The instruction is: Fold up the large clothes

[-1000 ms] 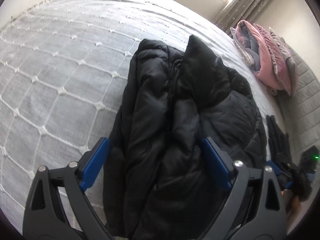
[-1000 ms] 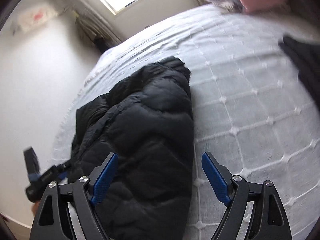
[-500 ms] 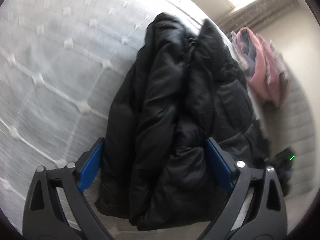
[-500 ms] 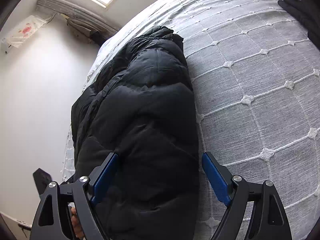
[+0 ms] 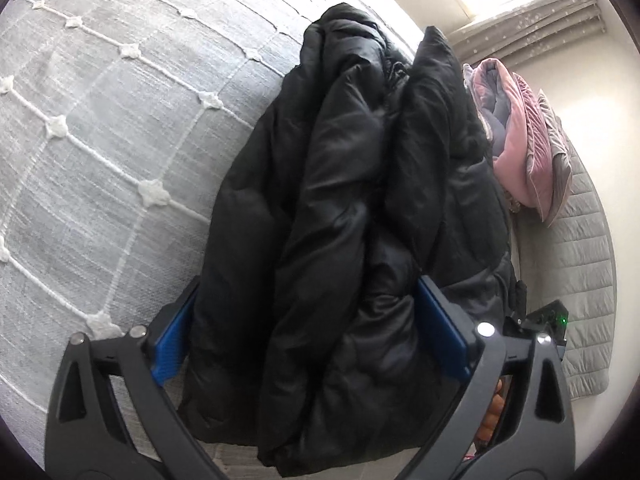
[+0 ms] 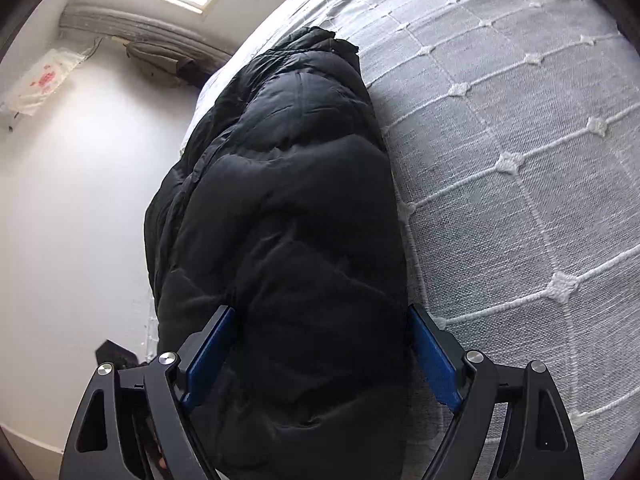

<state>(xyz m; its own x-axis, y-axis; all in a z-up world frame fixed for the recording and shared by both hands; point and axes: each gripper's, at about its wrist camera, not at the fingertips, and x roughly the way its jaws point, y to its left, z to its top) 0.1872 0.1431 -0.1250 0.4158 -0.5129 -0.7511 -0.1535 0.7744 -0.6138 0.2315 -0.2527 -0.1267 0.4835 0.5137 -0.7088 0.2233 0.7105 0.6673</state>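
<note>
A black puffer jacket (image 5: 352,200) lies folded into a long narrow bundle on the grey quilted bed cover (image 5: 100,140). My left gripper (image 5: 308,292) is open wide and straddles the bundle's near end; the padding bulges against its blue pads (image 5: 172,340). In the right wrist view the same jacket (image 6: 288,200) runs away from me along the bed's left edge. My right gripper (image 6: 320,312) is open just as wide around the near end, its right pad beside the jacket's edge on the bed cover (image 6: 520,120).
Folded pink and grey blankets (image 5: 516,140) are stacked at the far right, above a grey quilted pad (image 5: 580,260). A white wall (image 6: 80,200) stands close to the bed's left side. The bed cover stretches wide on the jacket's other side.
Both grippers have come down and rolled toward the jacket's near end, so the bundle now fills the gap between each pair of jaws. The jaw width looks unchanged.
</note>
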